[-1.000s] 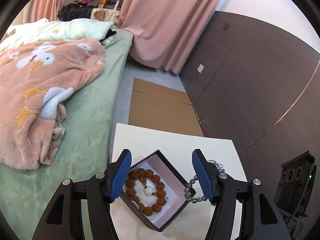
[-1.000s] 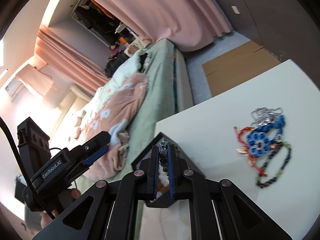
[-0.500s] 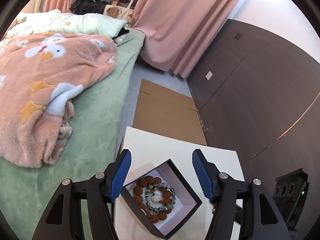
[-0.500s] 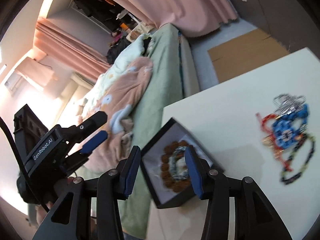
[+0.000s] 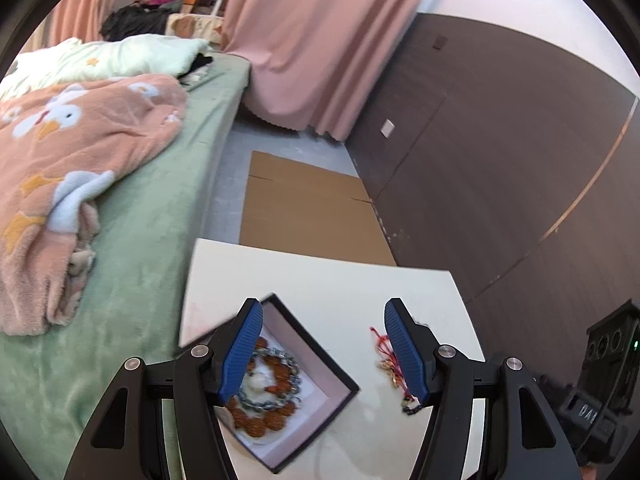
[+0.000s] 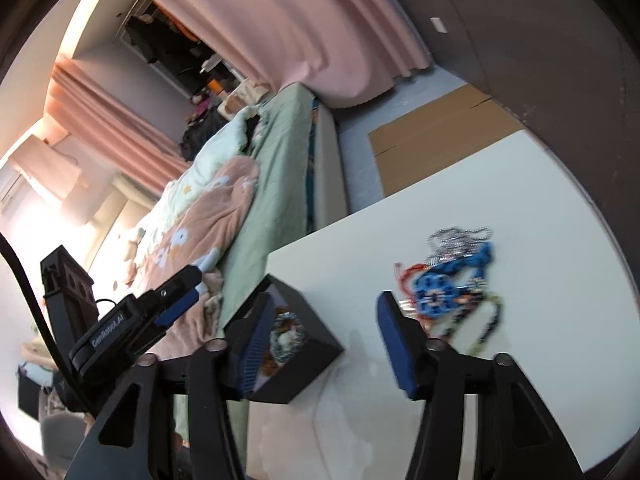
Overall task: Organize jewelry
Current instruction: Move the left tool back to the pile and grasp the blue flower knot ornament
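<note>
Here, black jewelry box corner-on like a diamond, left tool wide, right tool wide.

1. The right gripper was shut on a grey bead chain. Its fingers are now wide apart.
2. The chain now lies in the black box, on the brown beads.
</note>
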Motion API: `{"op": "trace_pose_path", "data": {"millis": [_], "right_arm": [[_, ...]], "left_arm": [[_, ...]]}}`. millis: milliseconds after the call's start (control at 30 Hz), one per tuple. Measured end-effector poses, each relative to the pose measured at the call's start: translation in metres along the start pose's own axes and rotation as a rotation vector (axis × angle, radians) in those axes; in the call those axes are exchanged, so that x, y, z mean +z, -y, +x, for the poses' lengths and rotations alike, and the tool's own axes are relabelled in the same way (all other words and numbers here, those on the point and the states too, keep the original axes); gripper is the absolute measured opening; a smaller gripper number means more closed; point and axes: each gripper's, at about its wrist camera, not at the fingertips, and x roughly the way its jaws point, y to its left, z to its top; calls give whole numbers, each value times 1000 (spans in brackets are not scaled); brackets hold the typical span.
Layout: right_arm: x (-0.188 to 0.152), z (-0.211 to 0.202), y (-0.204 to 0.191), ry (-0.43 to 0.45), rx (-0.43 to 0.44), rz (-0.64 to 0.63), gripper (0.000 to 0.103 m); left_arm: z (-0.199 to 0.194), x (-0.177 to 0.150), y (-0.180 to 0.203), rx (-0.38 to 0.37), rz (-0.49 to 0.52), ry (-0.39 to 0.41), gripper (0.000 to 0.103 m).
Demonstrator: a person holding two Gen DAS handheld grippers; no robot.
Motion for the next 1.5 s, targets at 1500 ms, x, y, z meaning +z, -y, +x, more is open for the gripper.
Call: {"op": "trace_pose_path", "data": {"millis": [1500], "right_arm": [[34,-15,113,-67,-237,296,69]], "left_arm": [[141,-70,120,-1,397,-223,56]]}}
